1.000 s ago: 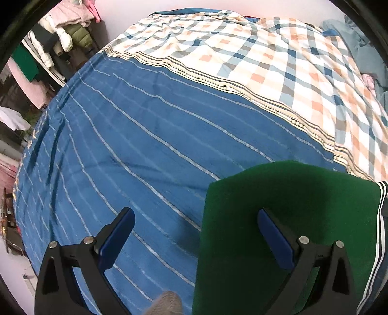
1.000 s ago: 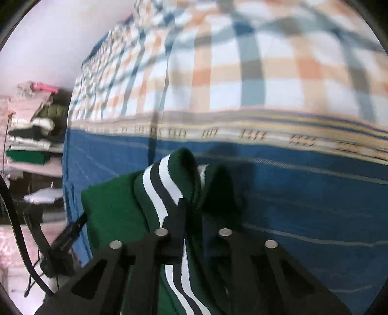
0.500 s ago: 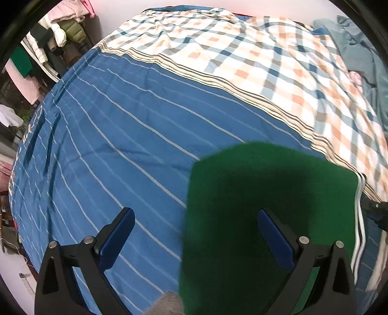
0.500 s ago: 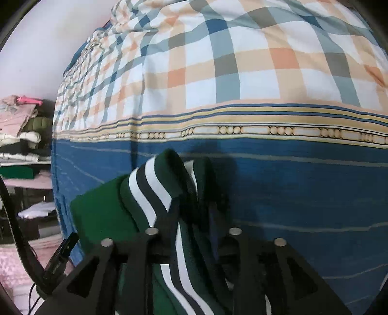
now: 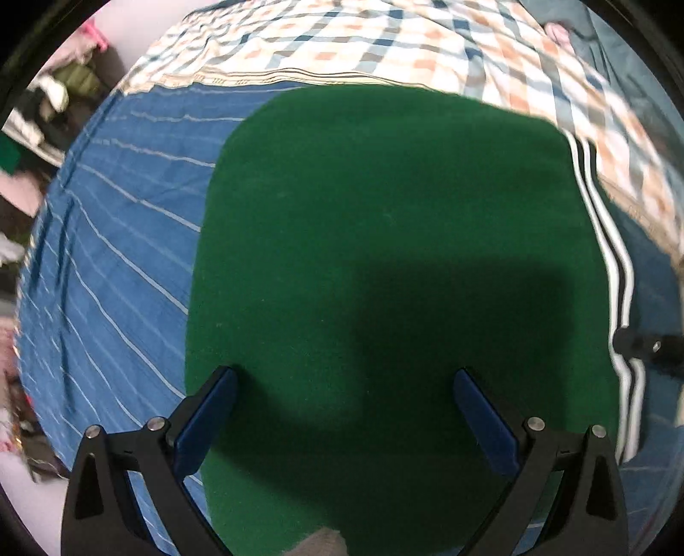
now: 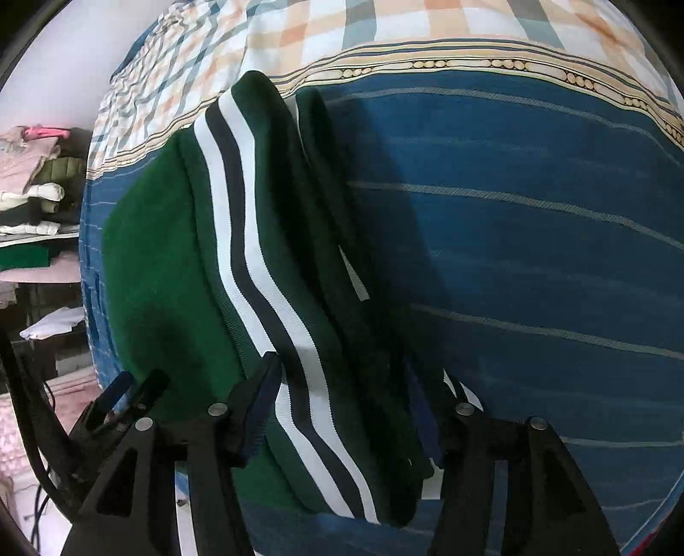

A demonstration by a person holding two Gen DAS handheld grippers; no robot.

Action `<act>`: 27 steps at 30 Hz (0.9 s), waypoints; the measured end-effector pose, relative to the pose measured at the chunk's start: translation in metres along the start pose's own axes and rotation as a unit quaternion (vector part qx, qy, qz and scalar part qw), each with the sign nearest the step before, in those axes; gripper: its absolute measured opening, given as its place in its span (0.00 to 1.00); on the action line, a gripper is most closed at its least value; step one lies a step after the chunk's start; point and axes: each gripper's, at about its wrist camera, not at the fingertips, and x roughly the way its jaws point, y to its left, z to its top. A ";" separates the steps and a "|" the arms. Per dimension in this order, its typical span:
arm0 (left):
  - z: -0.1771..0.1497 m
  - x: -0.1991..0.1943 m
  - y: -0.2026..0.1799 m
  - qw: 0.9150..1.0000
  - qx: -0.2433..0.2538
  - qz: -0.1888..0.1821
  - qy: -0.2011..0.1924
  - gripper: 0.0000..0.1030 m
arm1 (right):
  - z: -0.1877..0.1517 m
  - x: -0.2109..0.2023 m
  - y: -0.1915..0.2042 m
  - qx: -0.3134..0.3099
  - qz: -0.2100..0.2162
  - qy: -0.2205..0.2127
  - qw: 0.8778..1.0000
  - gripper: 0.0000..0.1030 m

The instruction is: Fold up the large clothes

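Garment (image 5: 384, 239): green, folded flat on blue bedsheet (image 5: 119, 256), far edge near plaid band (image 5: 384, 38). White stripes (image 6: 239, 239) run along thick right-hand fold. Left gripper (image 5: 342, 385) hovers above cloth, jaws spread wide, pinching nothing. Right gripper (image 6: 355, 385) at striped edge, jaws opening, fold between them, pads seemingly off cloth. Risks: bulky layers at that edge may spring up or slide once let go; pad snagging stripe trim on withdrawal would drag fold askew.
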 end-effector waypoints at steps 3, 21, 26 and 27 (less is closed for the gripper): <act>0.000 0.003 -0.002 1.000 0.001 0.009 -0.003 1.00 | -0.003 0.006 0.008 -0.024 -0.021 -0.001 0.999 0.53; -0.041 -0.037 0.116 0.989 -0.147 0.018 0.001 1.00 | -0.026 -0.036 -0.027 0.017 0.049 -0.033 0.998 0.83; -0.055 -0.026 0.140 0.986 -0.163 0.039 0.018 1.00 | -0.001 0.020 -0.056 -0.012 0.131 0.048 0.990 0.83; -0.055 -0.025 0.144 0.985 -0.165 0.039 0.018 1.00 | 0.004 0.034 -0.058 -0.015 0.154 0.062 0.986 0.83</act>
